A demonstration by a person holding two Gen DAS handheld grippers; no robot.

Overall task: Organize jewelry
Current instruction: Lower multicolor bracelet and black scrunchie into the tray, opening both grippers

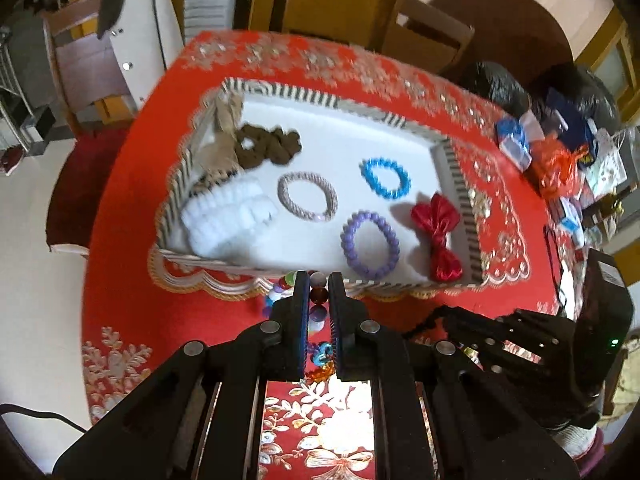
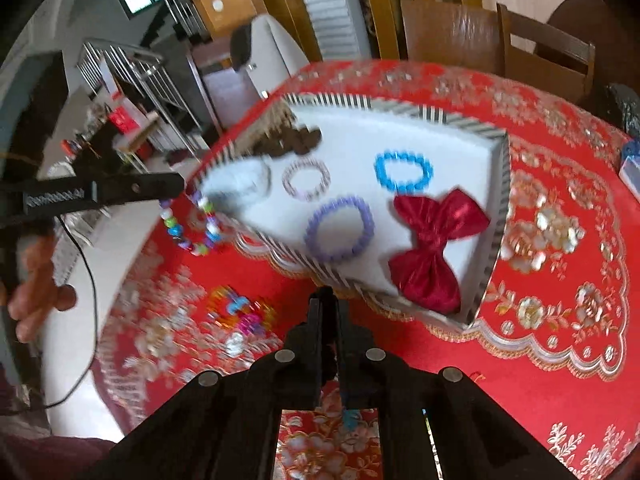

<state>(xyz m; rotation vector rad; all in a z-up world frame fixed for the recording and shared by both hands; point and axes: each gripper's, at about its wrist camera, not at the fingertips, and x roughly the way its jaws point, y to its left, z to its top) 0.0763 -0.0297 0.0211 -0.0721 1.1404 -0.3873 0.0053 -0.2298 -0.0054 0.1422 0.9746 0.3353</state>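
The left gripper [image 2: 182,188] is clamped on a multicoloured bead bracelet [image 2: 188,226] dangling just left of the striped white tray's [image 2: 498,216] near-left corner. Inside lie a white fluffy scrunchie [image 1: 228,220], purple bead bracelet [image 1: 370,244], blue bead bracelet [image 1: 386,178] and red satin bow [image 1: 438,236]. The right gripper [image 2: 328,304] is fully closed, apparently empty

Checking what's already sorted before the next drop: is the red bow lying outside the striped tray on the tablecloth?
No. The red bow lies inside the striped tray, on its white floor at the near right corner, beside the purple bead bracelet.
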